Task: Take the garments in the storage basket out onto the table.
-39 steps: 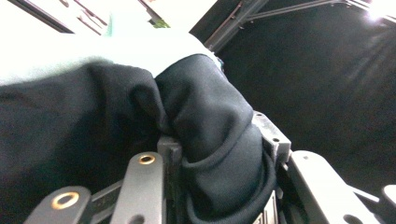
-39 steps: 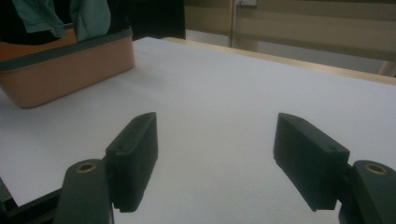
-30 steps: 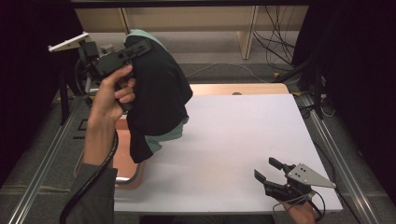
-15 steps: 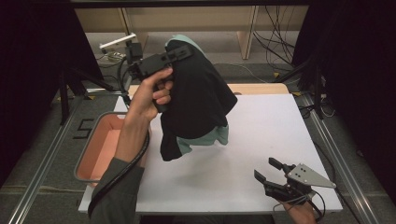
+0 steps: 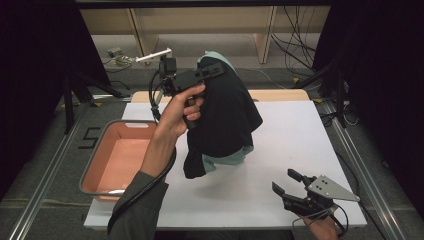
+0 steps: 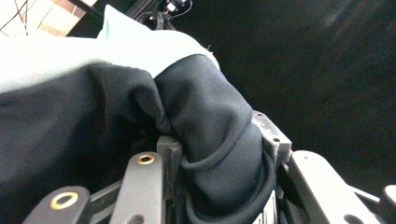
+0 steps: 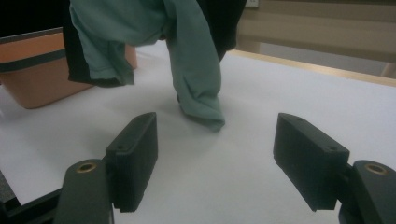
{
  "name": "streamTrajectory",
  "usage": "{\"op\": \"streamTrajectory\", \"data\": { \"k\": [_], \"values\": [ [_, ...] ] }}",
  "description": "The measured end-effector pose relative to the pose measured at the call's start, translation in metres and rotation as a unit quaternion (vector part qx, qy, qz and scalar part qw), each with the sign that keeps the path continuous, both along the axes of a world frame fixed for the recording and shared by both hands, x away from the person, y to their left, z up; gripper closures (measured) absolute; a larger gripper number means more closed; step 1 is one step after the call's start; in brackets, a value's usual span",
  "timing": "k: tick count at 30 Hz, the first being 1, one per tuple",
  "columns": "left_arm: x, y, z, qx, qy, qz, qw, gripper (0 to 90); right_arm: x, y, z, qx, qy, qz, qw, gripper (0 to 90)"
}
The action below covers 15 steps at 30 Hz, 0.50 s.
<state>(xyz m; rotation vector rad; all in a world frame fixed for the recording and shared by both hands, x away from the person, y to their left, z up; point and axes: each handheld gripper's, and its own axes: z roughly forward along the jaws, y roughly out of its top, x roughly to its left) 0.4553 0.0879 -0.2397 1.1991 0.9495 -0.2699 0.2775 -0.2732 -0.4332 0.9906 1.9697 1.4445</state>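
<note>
The table (image 5: 300, 150) had a white top with a strip of light wood along its far edge, and metal rails ran along the floor on both sides of it. A salmon-pink tub (image 5: 116, 159) with a grey rim sat on the table's left part, its bottom bare. From the cloth held above, only the tip of the pale green garment (image 7: 201, 112) reached down onto the white top near the middle, close to the right of the tub.
</note>
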Motion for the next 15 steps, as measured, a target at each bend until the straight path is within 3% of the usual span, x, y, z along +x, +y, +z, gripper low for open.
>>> {"op": "streamTrajectory", "data": {
  "k": [4,11,15],
  "values": [
    [0.004,-0.005,-0.014,0.002,0.01,0.002,0.9999,61.3,0.0,0.0,0.0,-0.001,0.0,0.0,1.0,31.3],
    [0.007,-0.011,-0.04,0.027,0.023,0.014,0.9993,61.1,0.0,0.0,0.0,-0.001,0.0,-0.001,1.0,31.3],
    [0.008,-0.018,-0.06,0.06,0.031,0.012,0.9977,60.7,0.0,0.0,0.0,0.0,-0.002,0.0,1.0,31.3]
  ]
}}
